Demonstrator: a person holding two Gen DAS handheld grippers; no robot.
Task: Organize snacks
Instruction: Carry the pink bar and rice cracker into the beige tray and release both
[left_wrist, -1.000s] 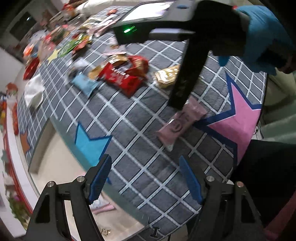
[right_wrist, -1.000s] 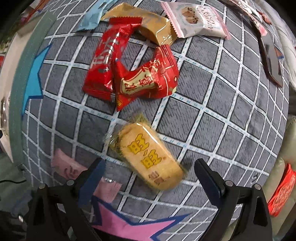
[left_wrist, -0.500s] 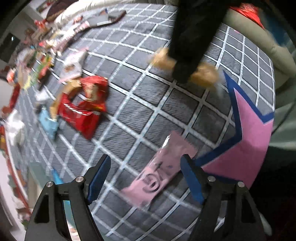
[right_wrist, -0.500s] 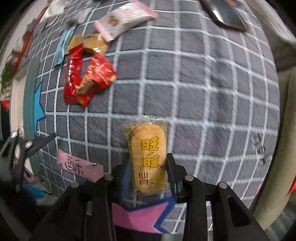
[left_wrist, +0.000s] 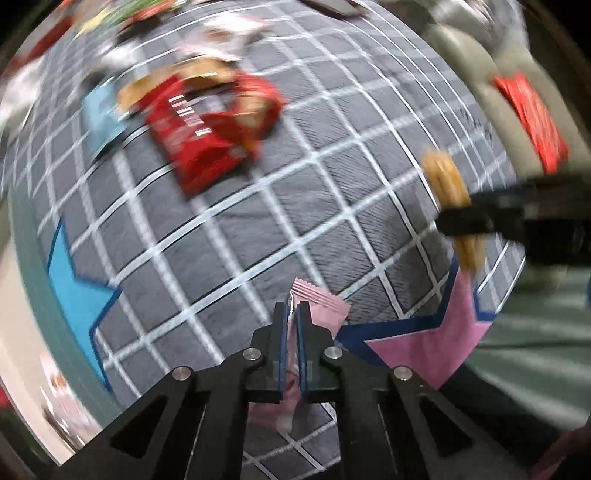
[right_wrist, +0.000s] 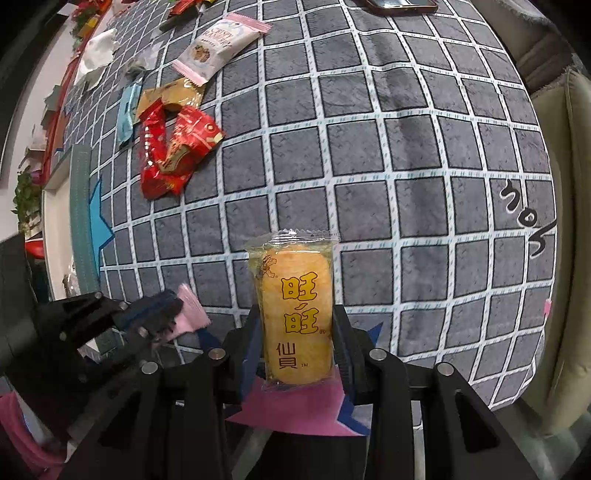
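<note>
My left gripper (left_wrist: 291, 314) is shut on a pink snack packet (left_wrist: 321, 302) and holds it over the grey checked cloth (left_wrist: 258, 229). It also shows in the right wrist view (right_wrist: 162, 314) with the pink packet (right_wrist: 190, 314). My right gripper (right_wrist: 295, 325) is shut on a yellow rice cracker packet (right_wrist: 295, 306) with red characters, held upright above the cloth (right_wrist: 406, 147). The cracker (left_wrist: 445, 181) and right gripper (left_wrist: 480, 218) show at the right of the left wrist view.
A pile of red packets (right_wrist: 173, 151) with a brown one (right_wrist: 173, 96) and a light blue one (right_wrist: 127, 107) lies at the left. A white and pink cookie packet (right_wrist: 218, 40) lies beyond. A phone (right_wrist: 399, 3) lies at the far edge. A cushion (right_wrist: 569, 221) lies at the right.
My left gripper has shut on the pink packet and lifted it. My right gripper stays shut on the cracker packet and has moved to the right, higher off the cloth.
</note>
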